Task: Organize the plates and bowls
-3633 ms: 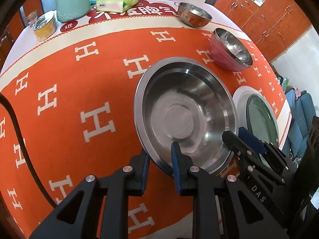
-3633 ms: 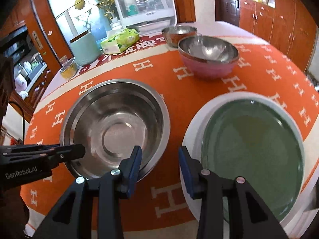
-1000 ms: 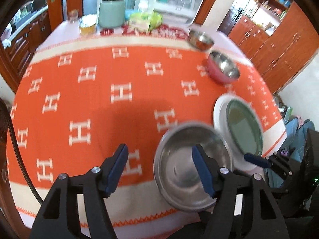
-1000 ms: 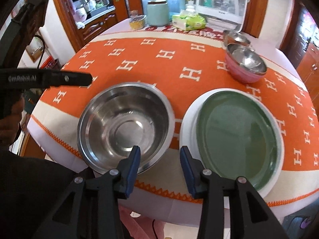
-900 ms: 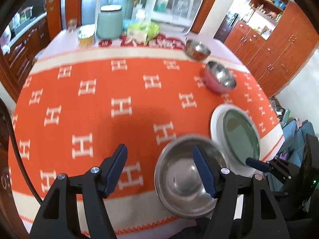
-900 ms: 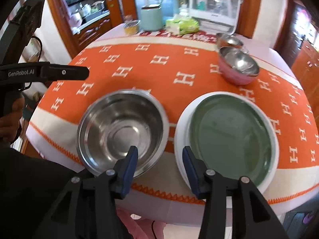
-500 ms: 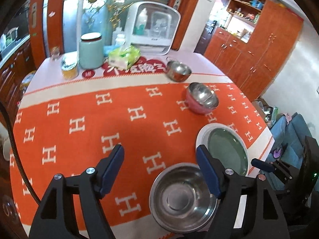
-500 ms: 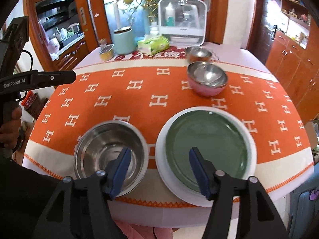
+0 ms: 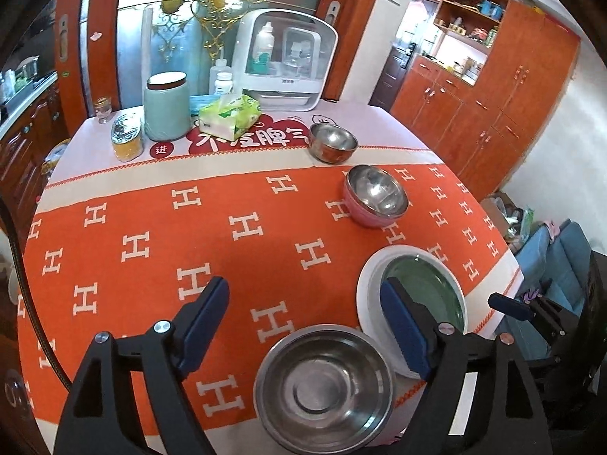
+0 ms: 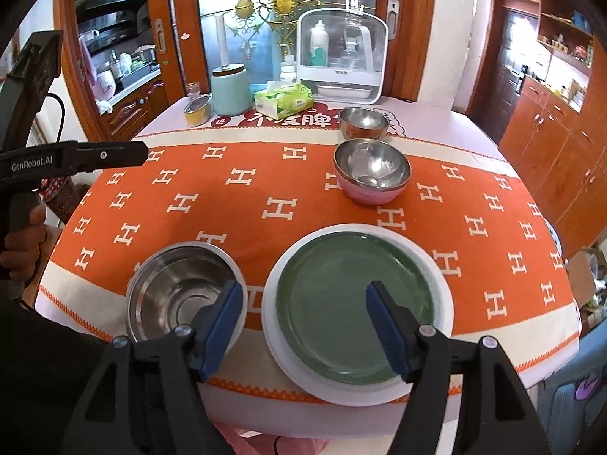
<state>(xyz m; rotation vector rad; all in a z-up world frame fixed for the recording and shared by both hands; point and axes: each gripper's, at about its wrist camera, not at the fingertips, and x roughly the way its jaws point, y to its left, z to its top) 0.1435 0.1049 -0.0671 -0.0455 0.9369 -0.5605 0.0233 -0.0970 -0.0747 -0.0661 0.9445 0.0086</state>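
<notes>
Both my sets of jaws hang released above the near edge of the table (image 10: 474,174), holding nothing. My left gripper (image 9: 303,326) has its jaws spread wide over the orange H-patterned cloth (image 9: 151,235), and my right gripper (image 10: 303,322) stands just as wide.

The large steel bowl (image 10: 182,295) sits at the near left, close to the table's edge. Just beside it to the right lies the green plate (image 10: 353,295), resting inside a white plate (image 10: 273,326) whose rim shows all around it. In the left wrist view the same steel bowl (image 9: 322,386) lies near and low, with the green plate (image 9: 428,292) to its right.

Farther off on the right side stands a pink bowl (image 10: 371,178) with a steel lining, and beyond it, well apart from the plates, a smaller copper-toned bowl (image 10: 363,123).

Along the far edge sit a pale green canister (image 10: 230,89), a tissue pack (image 10: 284,103), a small yellow container (image 10: 197,110) and a white cabinet with bottles (image 10: 343,53).
</notes>
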